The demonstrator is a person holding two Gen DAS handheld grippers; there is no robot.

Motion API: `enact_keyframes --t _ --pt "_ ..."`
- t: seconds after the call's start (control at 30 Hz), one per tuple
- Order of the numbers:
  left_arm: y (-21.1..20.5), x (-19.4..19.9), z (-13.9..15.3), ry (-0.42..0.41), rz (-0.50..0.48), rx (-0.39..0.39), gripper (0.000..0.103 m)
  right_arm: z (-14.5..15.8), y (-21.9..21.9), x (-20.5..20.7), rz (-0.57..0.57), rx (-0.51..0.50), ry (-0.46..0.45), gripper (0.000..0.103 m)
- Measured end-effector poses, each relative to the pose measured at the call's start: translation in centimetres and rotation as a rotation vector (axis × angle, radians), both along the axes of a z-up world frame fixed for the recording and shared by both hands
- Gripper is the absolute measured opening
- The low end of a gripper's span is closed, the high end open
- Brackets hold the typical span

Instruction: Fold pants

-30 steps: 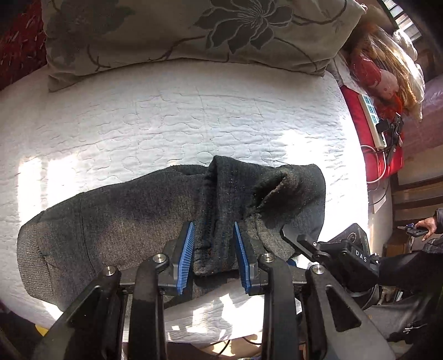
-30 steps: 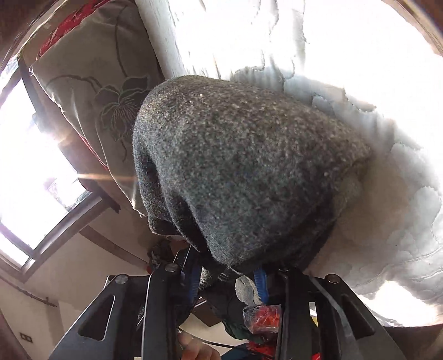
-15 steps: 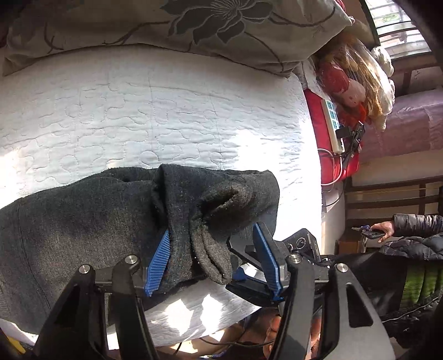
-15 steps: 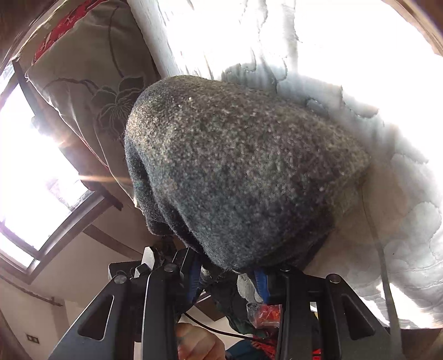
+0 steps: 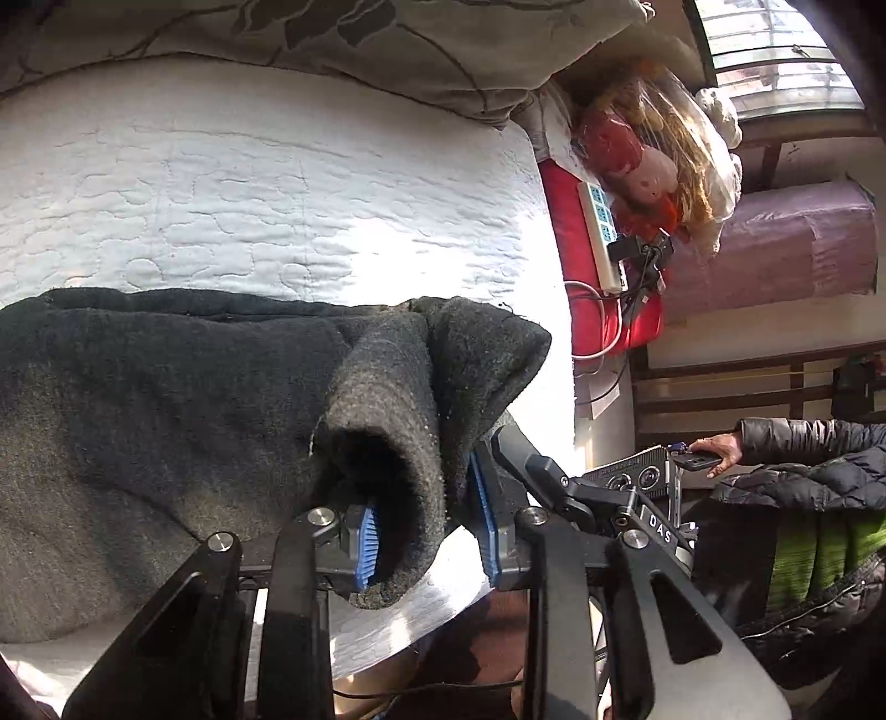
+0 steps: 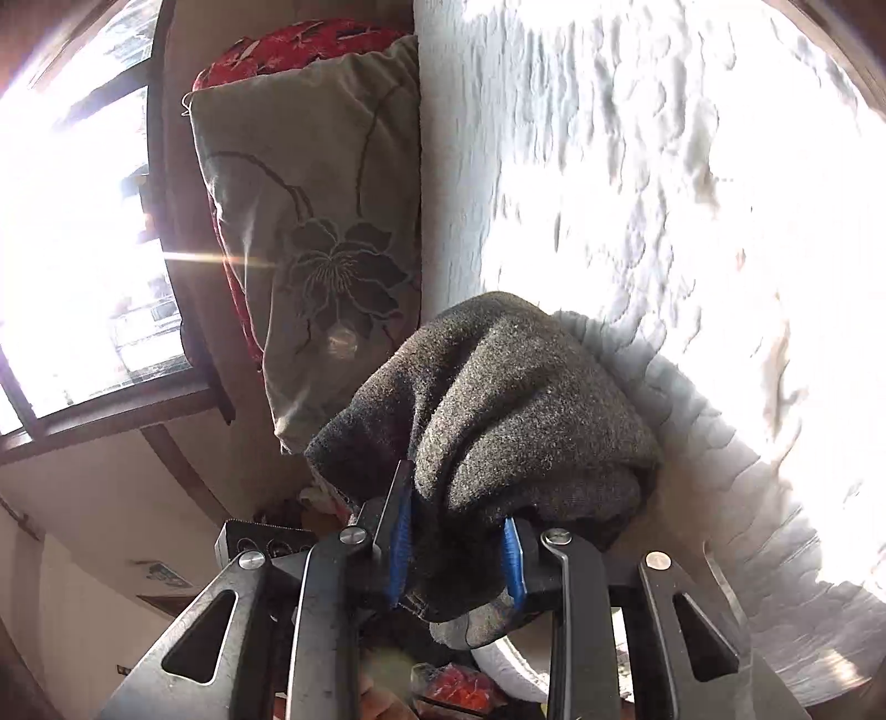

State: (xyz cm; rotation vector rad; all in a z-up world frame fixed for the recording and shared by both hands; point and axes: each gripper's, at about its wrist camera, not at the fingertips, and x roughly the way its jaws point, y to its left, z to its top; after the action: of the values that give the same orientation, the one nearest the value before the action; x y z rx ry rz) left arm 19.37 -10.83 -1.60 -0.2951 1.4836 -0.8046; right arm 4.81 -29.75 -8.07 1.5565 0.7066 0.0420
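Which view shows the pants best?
The left wrist view: the pants stretch across the quilt, with one fold bunched in the closing left gripper. The right wrist view shows only a bunched end in the closing right gripper.

two close wrist views along the fingers, sharing pants (image 5: 166, 421) and quilt (image 6: 664, 194)

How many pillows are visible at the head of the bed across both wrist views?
2. A grey floral pillow lies along the edge of the white quilt; a red patterned pillow shows behind it in the right wrist view. More may lie out of frame.
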Motion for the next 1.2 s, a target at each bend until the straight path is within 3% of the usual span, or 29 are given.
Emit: enact_keyframes --t 0.17,0.27,0.43,0.53,0.57,0.63,0.7,0.8,0.83,0.87,0.93,1.07,1.1,1.13,1.2 --pt "-1.3 0.8 -5.2 0.018 0.048 0.182 0.027 -3.7 -1.0 1.4 0.097 -0.073 0.117 0.024" --pt "-0.2 1.2 -5.7 0.064 0.062 0.134 0.028 -3.8 -0.4 1.9 0.156 -0.158 0.082 0.026" --pt "0.4 1.6 -4.8 0.046 0.044 0.140 0.028 -1.5 -1.2 0.0 0.204 -0.012 0.066 0.037" --pt "0.5 1.7 -4.9 0.061 0.042 0.129 0.028 2.2 -2.3 -1.2 0.150 -0.071 -0.050 0.043" --pt "0.6 1.8 -4.9 0.063 0.043 0.125 0.028 3.2 -2.3 -0.7 0.140 -0.098 -0.091 0.048" --pt "1.0 1.6 -4.7 0.055 0.051 0.120 0.028 3.9 -2.1 1.1 0.126 -0.117 -0.150 0.048" --pt "1.6 1.4 -4.4 0.037 0.055 0.118 0.028 2.6 -1.5 3.6 0.118 -0.079 -0.147 0.048" --pt "3.1 1.3 -3.5 -0.001 0.080 0.153 0.028 -0.9 0.2 7.6 0.117 -0.055 -0.088 0.031" --pt "3.9 1.3 -2.9 -0.028 0.098 0.175 0.028 -1.9 0.4 8.1 0.118 -0.074 -0.067 0.003" --pt "4.7 1.2 -2.2 -0.045 0.118 0.174 0.026 -2.8 0.4 8.5 0.130 -0.084 -0.048 0.000" --pt "6.0 0.8 -0.6 -0.049 0.158 0.095 0.025 -3.3 -0.1 8.1 0.119 -0.062 -0.073 0.000" --pt "3.4 0.0 1.6 -0.034 0.085 -0.084 0.025 -2.7 -0.1 7.9 0.151 -0.098 -0.065 0.000" --pt "2.0 -0.2 1.4 -0.042 0.049 -0.082 0.025 -2.6 -0.1 7.9 0.154 -0.099 -0.062 0.000" --pt "0.6 -0.2 0.9 -0.067 0.023 -0.029 0.025 -2.2 -0.1 8.1 0.161 -0.102 -0.061 0.000" --pt "-0.9 0.1 -0.8 -0.139 0.004 0.155 0.025 -1.1 -0.5 7.8 0.159 -0.096 -0.073 0.004"
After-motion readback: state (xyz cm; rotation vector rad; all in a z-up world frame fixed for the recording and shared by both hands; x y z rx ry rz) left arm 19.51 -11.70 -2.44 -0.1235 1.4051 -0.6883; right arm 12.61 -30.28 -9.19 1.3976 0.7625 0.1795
